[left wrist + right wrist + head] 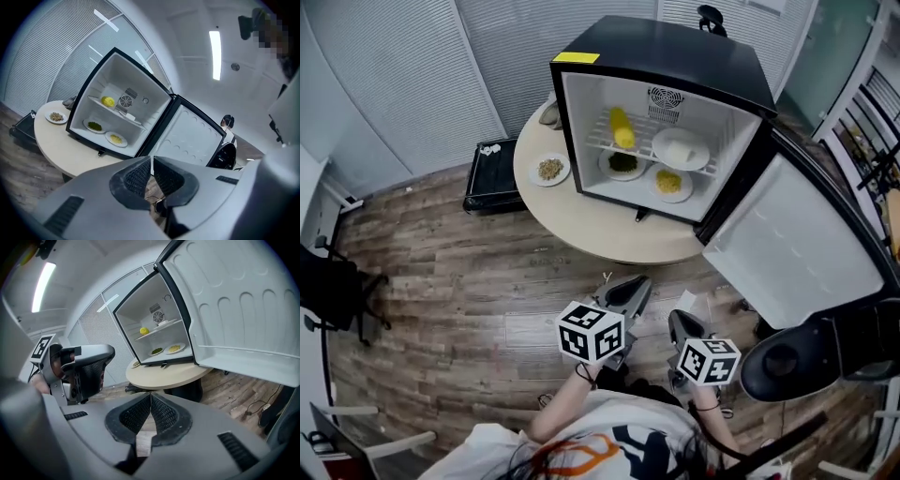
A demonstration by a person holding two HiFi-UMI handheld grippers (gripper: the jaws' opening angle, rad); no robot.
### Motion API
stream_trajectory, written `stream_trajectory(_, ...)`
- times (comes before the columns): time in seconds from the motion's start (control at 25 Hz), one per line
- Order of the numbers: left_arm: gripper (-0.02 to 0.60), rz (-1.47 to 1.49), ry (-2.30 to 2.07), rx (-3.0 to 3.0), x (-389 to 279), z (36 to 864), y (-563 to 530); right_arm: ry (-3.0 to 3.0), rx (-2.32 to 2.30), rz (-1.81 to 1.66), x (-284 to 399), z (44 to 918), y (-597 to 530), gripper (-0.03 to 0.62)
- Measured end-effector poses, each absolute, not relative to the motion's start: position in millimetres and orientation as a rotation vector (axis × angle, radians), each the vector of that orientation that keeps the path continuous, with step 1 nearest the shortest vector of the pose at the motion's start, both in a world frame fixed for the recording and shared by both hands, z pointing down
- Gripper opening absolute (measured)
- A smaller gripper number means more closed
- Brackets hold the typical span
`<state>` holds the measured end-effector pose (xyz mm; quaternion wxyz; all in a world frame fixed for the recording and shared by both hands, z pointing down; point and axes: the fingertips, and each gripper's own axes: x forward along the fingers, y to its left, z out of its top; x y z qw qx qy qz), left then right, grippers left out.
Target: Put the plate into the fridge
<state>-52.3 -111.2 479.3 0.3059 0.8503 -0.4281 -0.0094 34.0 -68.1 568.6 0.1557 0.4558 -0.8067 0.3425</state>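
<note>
A small fridge (675,52) stands on a round table (609,234) with its door (797,244) swung wide open to the right. Inside, a yellow food item (622,127) and a white plate (680,150) rest on the wire shelf. A plate of greens (622,163) and a plate of yellow food (668,182) lie on the fridge floor. A plate of brown grains (549,169) (56,116) sits on the table left of the fridge. My left gripper (633,286) (152,159) and right gripper (680,323) (150,397) hang low over the floor, well short of the table, both shut and empty.
A black case (492,173) lies on the wooden floor left of the table. A black office chair (806,352) stands at my right under the open door, and another dark chair (337,291) at far left. Blinds line the back wall.
</note>
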Motion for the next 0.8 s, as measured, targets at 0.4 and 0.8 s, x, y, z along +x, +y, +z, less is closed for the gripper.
stream_trajectory(0.4,0.012,-0.040,-1.209,2.208,-15.3,482.6,-45.1,-2.418,1.209,0.940,66.8,540.9,-11.9,0.017)
stream_trajectory(0.8,0.011,-0.067,-1.313,2.236,-14.5,469.4,-11.2,-2.473,1.124,0.866,70.4,527.5,8.0,0.017)
